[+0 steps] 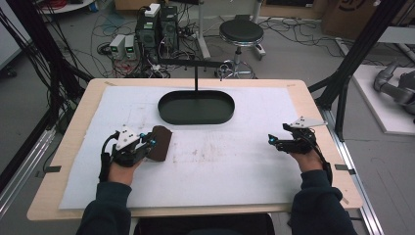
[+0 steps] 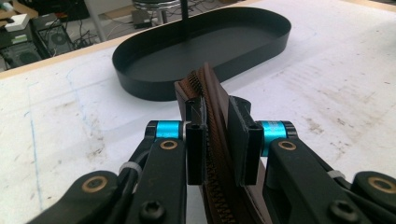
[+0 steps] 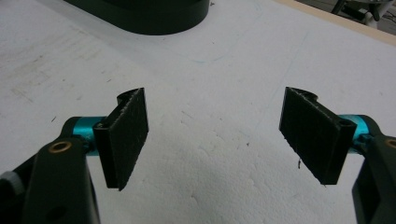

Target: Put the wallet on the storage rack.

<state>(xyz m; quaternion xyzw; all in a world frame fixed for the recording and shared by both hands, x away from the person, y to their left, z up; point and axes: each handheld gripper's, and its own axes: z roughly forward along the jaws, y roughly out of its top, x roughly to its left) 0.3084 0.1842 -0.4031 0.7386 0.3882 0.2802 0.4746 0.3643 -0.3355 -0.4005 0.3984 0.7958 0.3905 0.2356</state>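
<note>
Brown zipped leather pouch [image 2: 215, 140] was clamped in the left gripper [image 2: 218, 149], not yet in the black oval tray [image 1: 195, 119] at one o'clock. Right gripper [image 3: 226, 135] stood wide open, empty.

black oval tray [image 1: 196, 116] sits on the white mat [image 1: 220, 166], a thin post [image 1: 195, 78] rising at its far rim. beyond the tray, a round black stool [image 1: 241, 32] on the floor; left of the stool, computer towers [image 1: 157, 29] amid tangled cables [image 1: 112, 29].
</note>
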